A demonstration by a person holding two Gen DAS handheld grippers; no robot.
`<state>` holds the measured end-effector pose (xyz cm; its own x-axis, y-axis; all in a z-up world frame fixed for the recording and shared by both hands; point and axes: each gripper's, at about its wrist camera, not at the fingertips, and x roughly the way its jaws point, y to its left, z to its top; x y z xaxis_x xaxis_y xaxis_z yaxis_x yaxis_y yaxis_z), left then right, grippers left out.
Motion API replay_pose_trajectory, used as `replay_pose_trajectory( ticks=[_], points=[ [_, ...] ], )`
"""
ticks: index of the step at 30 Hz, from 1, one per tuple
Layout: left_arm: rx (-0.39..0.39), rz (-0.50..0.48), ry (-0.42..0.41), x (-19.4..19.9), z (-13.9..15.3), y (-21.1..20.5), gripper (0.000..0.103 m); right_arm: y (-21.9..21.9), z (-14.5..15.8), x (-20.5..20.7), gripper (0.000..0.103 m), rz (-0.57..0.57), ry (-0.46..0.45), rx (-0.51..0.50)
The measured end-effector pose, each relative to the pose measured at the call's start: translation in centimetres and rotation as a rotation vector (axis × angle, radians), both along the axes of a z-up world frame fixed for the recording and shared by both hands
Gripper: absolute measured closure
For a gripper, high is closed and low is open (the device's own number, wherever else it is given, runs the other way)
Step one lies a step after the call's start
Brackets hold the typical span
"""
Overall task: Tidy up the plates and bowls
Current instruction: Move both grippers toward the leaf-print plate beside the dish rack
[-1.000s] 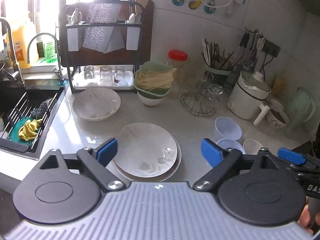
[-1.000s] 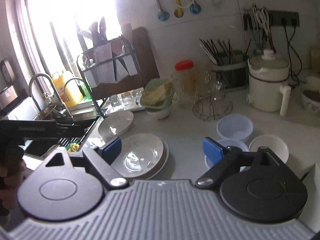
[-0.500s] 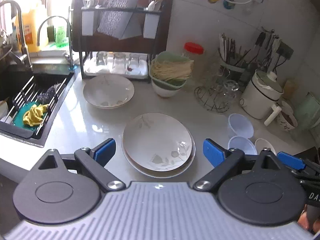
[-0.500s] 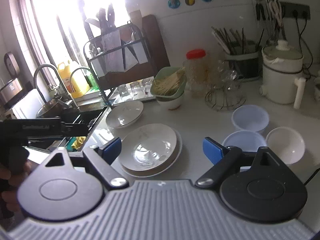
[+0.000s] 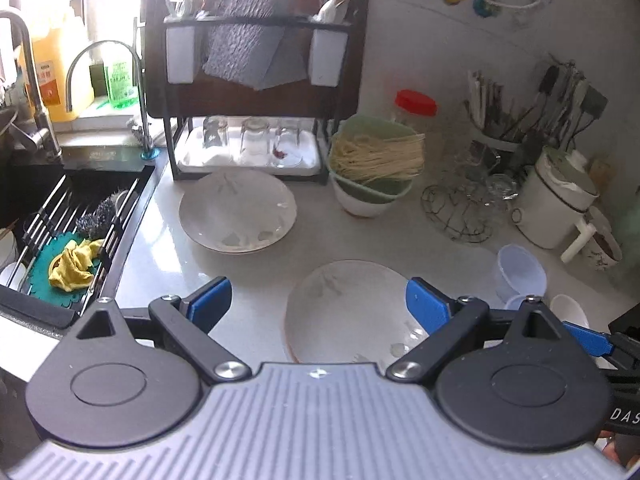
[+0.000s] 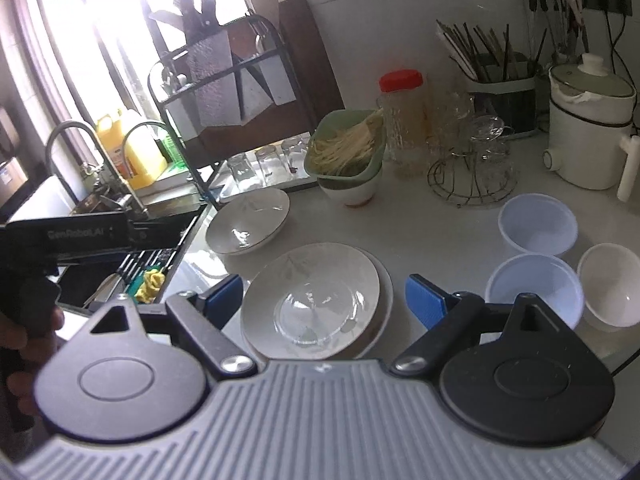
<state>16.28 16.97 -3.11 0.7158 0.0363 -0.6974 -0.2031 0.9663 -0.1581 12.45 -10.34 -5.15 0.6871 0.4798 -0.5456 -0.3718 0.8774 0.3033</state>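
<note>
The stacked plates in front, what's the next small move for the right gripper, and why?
Probably ease the right gripper forward and down toward the stacked plates. Its jaws stand open and empty with the stack framed between them, not yet touching, while a lone plate sits apart by the sink.

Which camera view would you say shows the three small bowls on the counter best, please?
The right wrist view: all three small bowls sit fully visible right of the stacked plates. The left wrist view catches them only at its right edge, largely hidden behind the left gripper.
</note>
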Motion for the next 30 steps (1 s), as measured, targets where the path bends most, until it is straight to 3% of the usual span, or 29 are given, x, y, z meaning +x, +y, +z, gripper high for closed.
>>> replay_pose_trajectory(
  ticks=[9,30],
  points=[
    [-0.062,-0.009,0.057,4.7,-2.2,5.3,0.007,5.0,0.0,4.0,0.014,-0.028,0.025,-0.019],
    [-0.153,-0.027,0.132,13.5,-9.1,18.1,0.007,15.0,-3.9,12.0,0.015,-0.096,0.158,-0.077]
  ],
)
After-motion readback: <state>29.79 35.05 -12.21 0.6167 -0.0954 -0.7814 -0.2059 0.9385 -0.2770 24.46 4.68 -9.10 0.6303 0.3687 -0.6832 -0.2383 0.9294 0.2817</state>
